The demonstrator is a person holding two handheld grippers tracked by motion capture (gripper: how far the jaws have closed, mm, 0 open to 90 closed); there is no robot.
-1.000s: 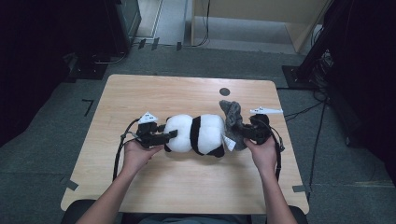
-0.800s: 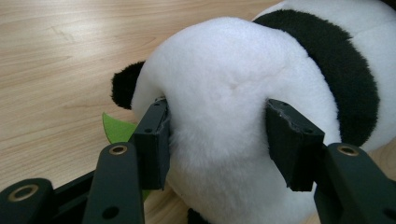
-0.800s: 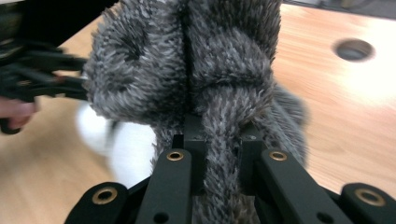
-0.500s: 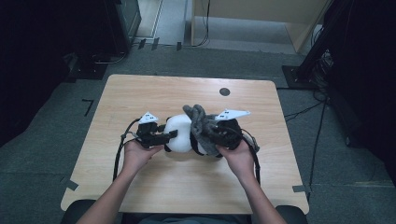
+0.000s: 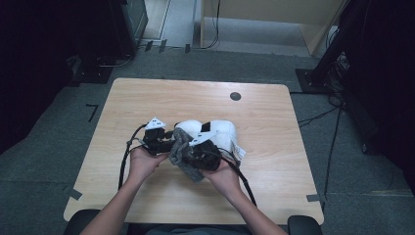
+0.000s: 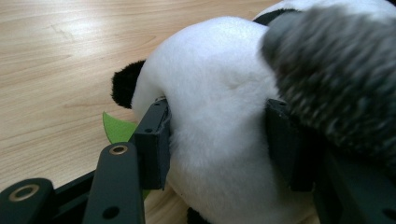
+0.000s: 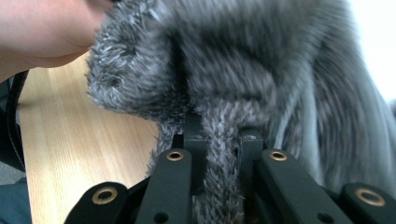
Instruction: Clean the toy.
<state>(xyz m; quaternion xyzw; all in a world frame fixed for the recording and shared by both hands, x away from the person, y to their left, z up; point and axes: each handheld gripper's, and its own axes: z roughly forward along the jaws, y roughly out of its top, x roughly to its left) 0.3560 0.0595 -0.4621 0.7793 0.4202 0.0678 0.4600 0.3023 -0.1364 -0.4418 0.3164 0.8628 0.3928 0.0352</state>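
A black-and-white panda plush (image 5: 222,133) lies in the middle of the wooden table (image 5: 274,176). My left gripper (image 5: 169,142) is shut on its white head (image 6: 215,107), one pad pressed into each side; a green leaf (image 6: 116,128) pokes out beneath. A grey fuzzy cloth (image 5: 183,154) is pinched in my right gripper (image 5: 192,152), which is shut on a fold of it (image 7: 219,140). The cloth (image 7: 224,70) hangs over the panda's near side, right beside the left gripper, and shows blurred at the right of the left gripper view (image 6: 336,79).
A small black round disc (image 5: 235,96) sits near the table's far edge. Cables trail from both grippers toward the near edge. The hand (image 7: 42,28) holding the left gripper is close to the cloth. Dark cabinets and cords stand on the floor around.
My right gripper has carried the grey cloth leftward, from the panda's right end across its body to beside the left gripper. The left gripper has kept still on the head.
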